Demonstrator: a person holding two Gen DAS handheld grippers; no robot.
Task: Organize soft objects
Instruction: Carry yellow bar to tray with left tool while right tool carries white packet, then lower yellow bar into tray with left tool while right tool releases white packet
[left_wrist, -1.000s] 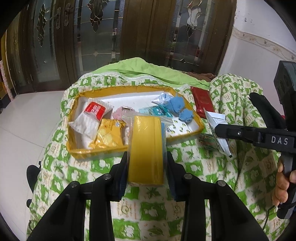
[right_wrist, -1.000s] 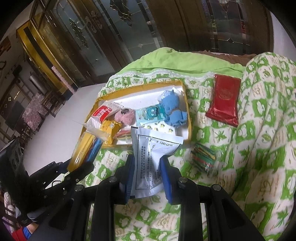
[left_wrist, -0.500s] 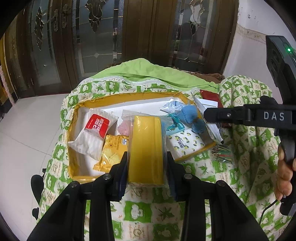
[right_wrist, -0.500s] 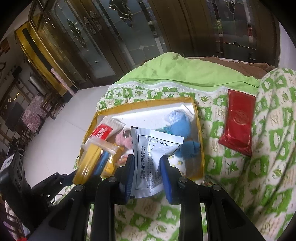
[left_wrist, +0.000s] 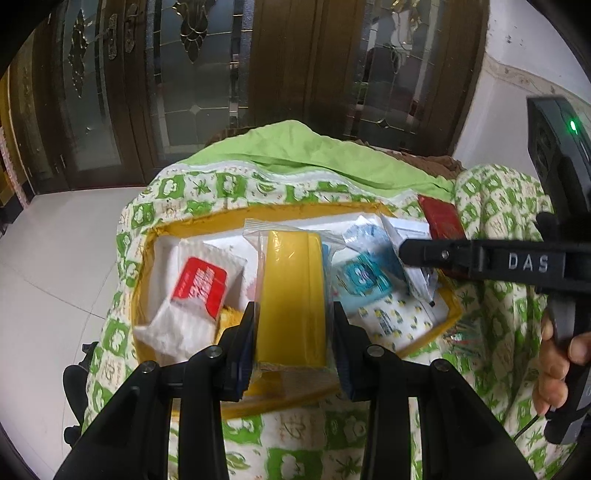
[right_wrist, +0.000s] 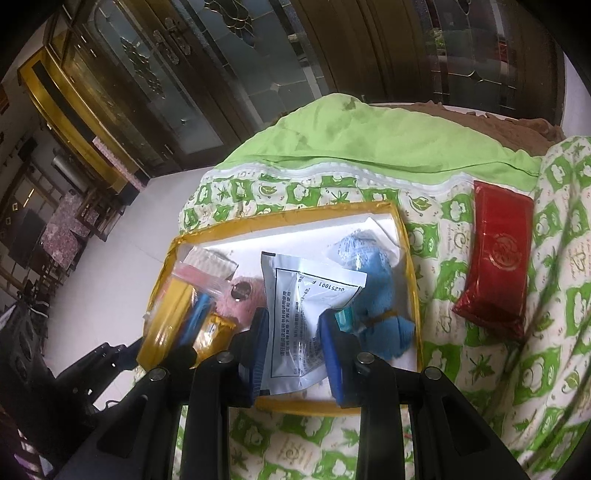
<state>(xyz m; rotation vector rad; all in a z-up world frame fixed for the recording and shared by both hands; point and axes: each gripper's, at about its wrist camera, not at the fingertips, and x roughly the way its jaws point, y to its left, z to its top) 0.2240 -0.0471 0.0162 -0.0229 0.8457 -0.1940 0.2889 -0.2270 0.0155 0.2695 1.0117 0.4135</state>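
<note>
My left gripper (left_wrist: 293, 334) is shut on a yellow sponge pack in a clear bag (left_wrist: 291, 295), held over the yellow-rimmed tray (left_wrist: 140, 280). My right gripper (right_wrist: 295, 350) is shut on a white printed pouch (right_wrist: 306, 314), also over the tray (right_wrist: 410, 266). Inside the tray lie a white tissue pack with a red label (left_wrist: 195, 291), a teal packet (left_wrist: 364, 277), a blue plush toy (right_wrist: 373, 280), a pink fluffy item (right_wrist: 243, 295) and a small yellow packet (right_wrist: 214, 328). The right gripper's finger (left_wrist: 461, 254) and white pouch (left_wrist: 410, 240) show at the right of the left wrist view.
The tray rests on a green-and-white patterned quilt (right_wrist: 480, 369) over a green sheet (right_wrist: 369, 140). A red packet (right_wrist: 495, 258) lies on the quilt right of the tray. A bundle of coloured sticks (left_wrist: 461, 334) sits by the tray's near right corner. Tiled floor and dark glass doors lie beyond.
Both grippers have moved forward over the quilt, from short of the tray to above it, still holding the sponge pack and the white pouch.
</note>
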